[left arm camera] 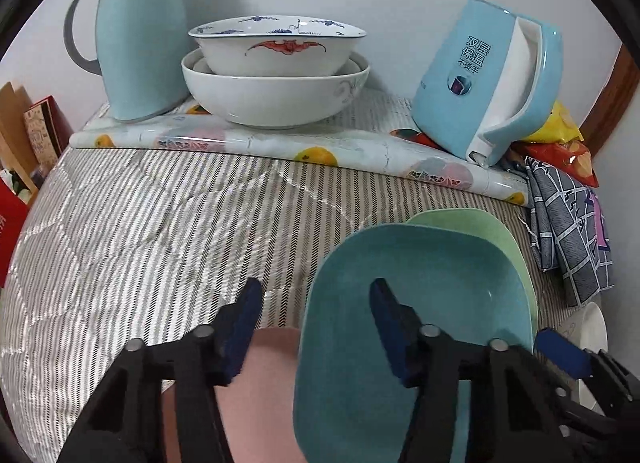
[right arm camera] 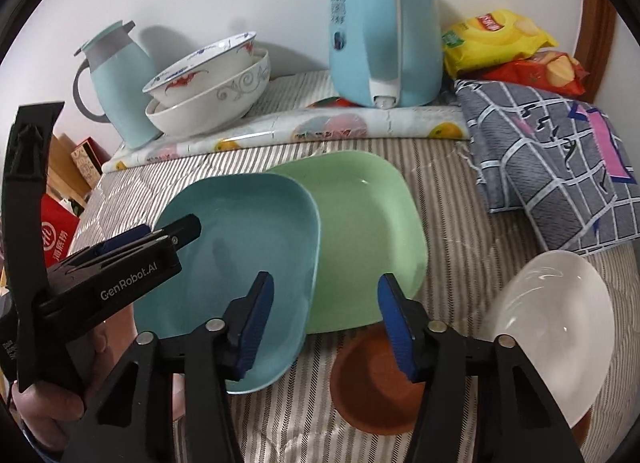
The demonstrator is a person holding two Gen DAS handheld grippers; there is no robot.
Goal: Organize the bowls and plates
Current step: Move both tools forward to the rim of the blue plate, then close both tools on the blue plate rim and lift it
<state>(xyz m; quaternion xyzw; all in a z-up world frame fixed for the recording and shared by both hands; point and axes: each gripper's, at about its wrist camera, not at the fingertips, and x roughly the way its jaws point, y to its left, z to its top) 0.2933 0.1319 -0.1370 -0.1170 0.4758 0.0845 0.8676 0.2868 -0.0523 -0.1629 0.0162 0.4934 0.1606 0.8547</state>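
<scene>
A blue square plate [left arm camera: 408,303] [right arm camera: 240,271] lies on the striped cloth, overlapping a green plate [left arm camera: 492,231] [right arm camera: 360,231] behind it. A pink plate [left arm camera: 272,363] shows under its left side. My left gripper [left arm camera: 316,323] [right arm camera: 160,235] is open, its fingers straddling the blue plate's left rim without pressing on it. My right gripper [right arm camera: 326,321] [left arm camera: 560,355] is open too, with the blue plate's right edge and the green plate's near edge between its fingers. A brown bowl [right arm camera: 368,383] and a white bowl [right arm camera: 560,331] sit just below and to the right of it.
At the back, two white bowls [left arm camera: 276,103] [right arm camera: 208,111] are nested on a fruit-print mat [left arm camera: 280,143], between a pale blue thermos jug [left arm camera: 136,31] and a blue kettle [left arm camera: 488,83]. Snack bags [right arm camera: 500,43] and a grey checked cloth [right arm camera: 560,167] lie at the right. Boxes [left arm camera: 36,135] stand beyond the left edge.
</scene>
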